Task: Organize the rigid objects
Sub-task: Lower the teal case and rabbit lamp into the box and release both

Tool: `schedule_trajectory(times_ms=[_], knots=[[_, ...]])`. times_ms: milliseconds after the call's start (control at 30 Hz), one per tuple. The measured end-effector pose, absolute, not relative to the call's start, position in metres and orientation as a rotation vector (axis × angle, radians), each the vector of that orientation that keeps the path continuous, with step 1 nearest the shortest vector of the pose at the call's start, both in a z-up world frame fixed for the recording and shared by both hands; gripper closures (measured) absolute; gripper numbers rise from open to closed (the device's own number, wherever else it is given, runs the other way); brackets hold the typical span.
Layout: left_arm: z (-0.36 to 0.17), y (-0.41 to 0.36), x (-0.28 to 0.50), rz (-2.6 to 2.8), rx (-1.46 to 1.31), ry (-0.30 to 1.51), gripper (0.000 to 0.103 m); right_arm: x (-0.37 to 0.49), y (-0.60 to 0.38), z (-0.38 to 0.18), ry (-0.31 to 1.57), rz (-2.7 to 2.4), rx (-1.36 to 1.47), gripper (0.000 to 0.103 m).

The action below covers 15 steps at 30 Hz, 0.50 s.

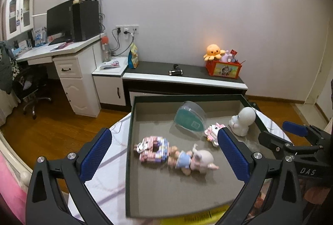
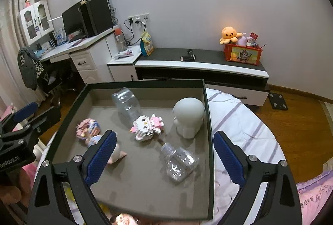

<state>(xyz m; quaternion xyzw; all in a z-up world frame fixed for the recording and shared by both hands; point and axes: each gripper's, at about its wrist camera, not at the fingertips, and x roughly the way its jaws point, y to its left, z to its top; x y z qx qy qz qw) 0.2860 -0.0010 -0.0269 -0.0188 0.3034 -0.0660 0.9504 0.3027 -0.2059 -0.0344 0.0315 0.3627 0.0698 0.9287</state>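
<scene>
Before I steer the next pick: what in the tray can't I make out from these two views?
- Doll: blurred in the left wrist view; in the right wrist view a blue finger covers most of it.
- Clear bottle: hidden behind a finger in the left wrist view.
- Tray near edge: cut off by the fingers in both views.
- Label on the teal-backed case: too small.

My tabletop [image 2: 239,121] is round, white with pale purple stripes. Directly on it sits a dark-rimmed tray [image 2: 209,131], its grey floor filling most of the top from centre toward 9 o'clock, with bare surface showing at 3 o'clock.
</scene>
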Motion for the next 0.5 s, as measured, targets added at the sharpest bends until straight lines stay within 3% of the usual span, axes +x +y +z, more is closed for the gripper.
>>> schedule_trajectory(times_ms=[500], knots=[[-0.029, 0.015, 0.205, -0.099, -0.076, 0.598, 0.000, 0.218, -0.214, -0.013, 0.664, 0.128, 0.067, 0.007]])
